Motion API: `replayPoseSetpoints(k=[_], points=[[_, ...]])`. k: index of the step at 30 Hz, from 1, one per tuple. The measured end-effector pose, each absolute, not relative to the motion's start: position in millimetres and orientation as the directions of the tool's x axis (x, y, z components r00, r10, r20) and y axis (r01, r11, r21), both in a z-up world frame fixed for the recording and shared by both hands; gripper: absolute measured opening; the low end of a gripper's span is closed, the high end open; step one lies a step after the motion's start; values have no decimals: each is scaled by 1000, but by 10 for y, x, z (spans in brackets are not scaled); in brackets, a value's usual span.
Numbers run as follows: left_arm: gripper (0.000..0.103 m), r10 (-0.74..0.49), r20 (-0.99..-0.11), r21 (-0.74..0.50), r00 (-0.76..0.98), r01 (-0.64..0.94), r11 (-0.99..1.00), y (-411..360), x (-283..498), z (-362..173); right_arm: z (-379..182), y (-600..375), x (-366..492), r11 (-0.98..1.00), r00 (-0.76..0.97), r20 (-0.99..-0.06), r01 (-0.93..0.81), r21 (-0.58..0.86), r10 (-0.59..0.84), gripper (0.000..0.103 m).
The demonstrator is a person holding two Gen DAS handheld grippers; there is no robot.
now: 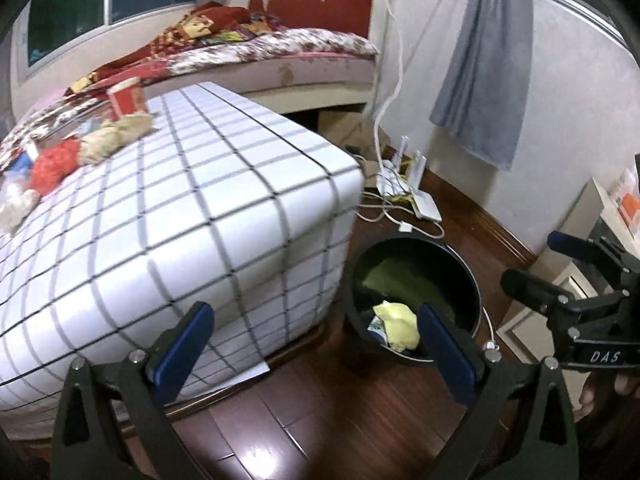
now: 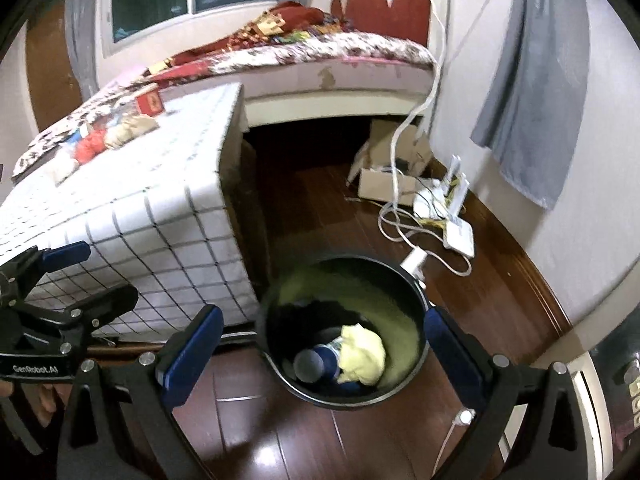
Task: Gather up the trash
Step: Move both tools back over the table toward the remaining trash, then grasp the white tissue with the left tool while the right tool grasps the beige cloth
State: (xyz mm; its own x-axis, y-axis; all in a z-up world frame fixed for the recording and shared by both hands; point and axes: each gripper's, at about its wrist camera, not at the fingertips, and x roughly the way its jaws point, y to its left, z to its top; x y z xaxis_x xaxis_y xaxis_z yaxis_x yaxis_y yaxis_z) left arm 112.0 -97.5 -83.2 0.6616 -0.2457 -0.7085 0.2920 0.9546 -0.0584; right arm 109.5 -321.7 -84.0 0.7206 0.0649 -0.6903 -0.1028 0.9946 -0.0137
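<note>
- Nearest the lens: right gripper (image 2: 322, 354), jaws spread wide and holding nothing, poised above the black bin (image 2: 416, 280) on the dark wood floor (image 2: 304, 216).
- Same for the left gripper (image 1: 316, 340): jaws wide apart, empty, hovering over the tabletop's near right corner and the bin's rim.
- Already in the bin: a yellow crumpled wad (image 2: 362, 354) and a blue bottle (image 2: 316, 362) lying on its side. Judged partway through the task.
- Still to collect, far left on the checked tabletop (image 1: 224, 184): a red cup (image 1: 127, 98), two beige wads (image 1: 116, 136), an orange-red wad (image 1: 54, 164) and pale scraps (image 1: 16, 200) at the far left edge.
- Risk: wide reach back across the tabletop, so a low swing could catch the draped cloth at the corner and drag the trash off its far side.
- Risk: cluster tightly packed, beige wads touching each other and the orange one just beside; wide jaws may shove neighbours or grab two and drop one on the way.
- Risk: upright cup looks light; a push from one finger before closing would likely tip it toward the bed (image 1: 280, 52) behind.
- Risk: white cables (image 2: 404, 224) and a router (image 2: 460, 236) lie on the floor just past the bin, one plug almost at its rim; a missed drop could land among them.
- Risk: both grippers close together over the bin, so a collision seems possible if both move at once.
</note>
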Motion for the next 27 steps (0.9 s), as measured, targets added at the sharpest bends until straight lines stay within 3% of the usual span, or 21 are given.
replayPoseSetpoints(k=[11,18,27], points=[[102,-135,-672,-34,728,151,988,-237,1133,-615,-588,-2580,1288,981,765,-625,-195,10,159,102],[102,0,-661,-31,750,-27,999,673,1285,-556,-391,-1894,1646,966,748,-617,-245,86,245,102],[102,161,-648,-14,744,-223,975,1702,1600,-437,-204,-959,2096,912,711,-612,-409,42,347,102]])
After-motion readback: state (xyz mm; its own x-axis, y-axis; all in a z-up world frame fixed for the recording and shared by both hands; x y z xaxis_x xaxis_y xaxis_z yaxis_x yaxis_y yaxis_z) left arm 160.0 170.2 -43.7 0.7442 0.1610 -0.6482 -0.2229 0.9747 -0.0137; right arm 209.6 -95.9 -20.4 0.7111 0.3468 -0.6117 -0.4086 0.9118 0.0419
